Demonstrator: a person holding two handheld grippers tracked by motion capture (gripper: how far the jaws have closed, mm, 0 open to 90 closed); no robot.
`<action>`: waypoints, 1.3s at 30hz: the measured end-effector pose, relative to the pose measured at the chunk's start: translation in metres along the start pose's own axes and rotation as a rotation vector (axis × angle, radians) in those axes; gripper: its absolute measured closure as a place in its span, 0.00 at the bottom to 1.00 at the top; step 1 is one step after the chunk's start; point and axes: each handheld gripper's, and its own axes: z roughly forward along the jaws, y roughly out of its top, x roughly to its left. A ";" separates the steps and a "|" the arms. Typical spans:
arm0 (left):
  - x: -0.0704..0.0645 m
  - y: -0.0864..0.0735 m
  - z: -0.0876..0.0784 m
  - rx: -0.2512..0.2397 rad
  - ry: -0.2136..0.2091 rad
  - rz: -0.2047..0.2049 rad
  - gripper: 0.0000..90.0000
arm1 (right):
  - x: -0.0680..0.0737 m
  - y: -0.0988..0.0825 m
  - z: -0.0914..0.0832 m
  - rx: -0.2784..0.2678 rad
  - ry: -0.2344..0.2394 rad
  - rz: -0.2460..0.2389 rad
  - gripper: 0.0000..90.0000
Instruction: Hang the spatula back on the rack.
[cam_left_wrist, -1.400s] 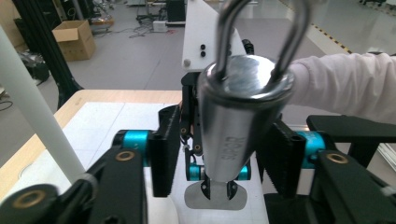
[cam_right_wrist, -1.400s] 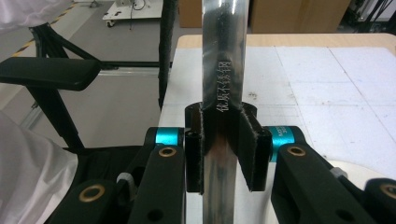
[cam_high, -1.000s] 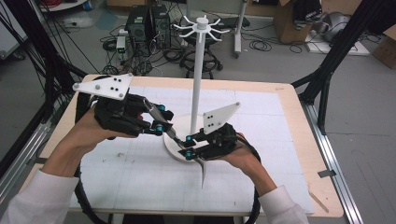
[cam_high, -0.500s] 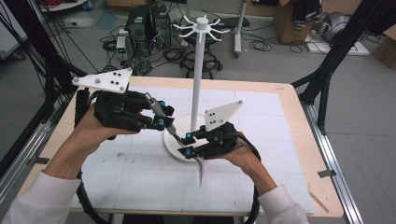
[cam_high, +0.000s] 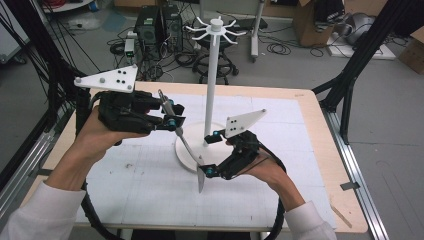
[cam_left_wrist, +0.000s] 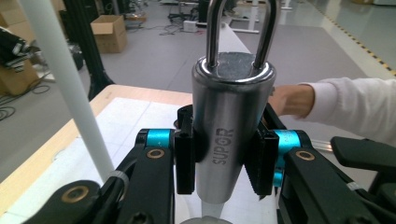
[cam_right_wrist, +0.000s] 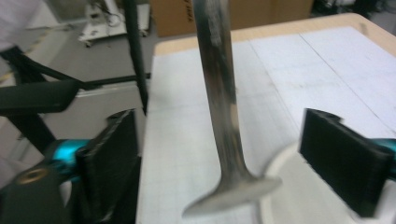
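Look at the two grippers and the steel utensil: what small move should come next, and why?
Probably draw the right gripper back from the steel utensil. Its jaws have just been opening, and in the right gripper view the pads stand clear of the shaft. The left gripper clamps the handle, so it could then lift the loop toward the white stand.

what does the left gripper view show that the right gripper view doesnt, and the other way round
Left gripper view: the spatula at its thick handle end, with the hanging loop, clamped in the left gripper, plus the white pole and a white sleeve.
Right gripper view: the flat blade and the stand's round base; the right gripper, whose jaws have just been opening, stands apart on either side of the shaft.
Both: the spatula and the white table mat.
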 end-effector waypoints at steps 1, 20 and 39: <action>0.000 0.001 0.000 0.001 0.011 0.001 0.76 | -0.001 -0.001 -0.001 0.001 -0.009 0.014 0.00; 0.012 0.030 0.003 0.097 0.128 -0.009 0.76 | -0.003 -0.047 -0.052 -0.010 -0.172 0.043 0.00; 0.034 0.052 0.008 0.166 0.188 -0.026 0.76 | -0.017 -0.097 -0.070 -0.020 -0.263 0.108 0.00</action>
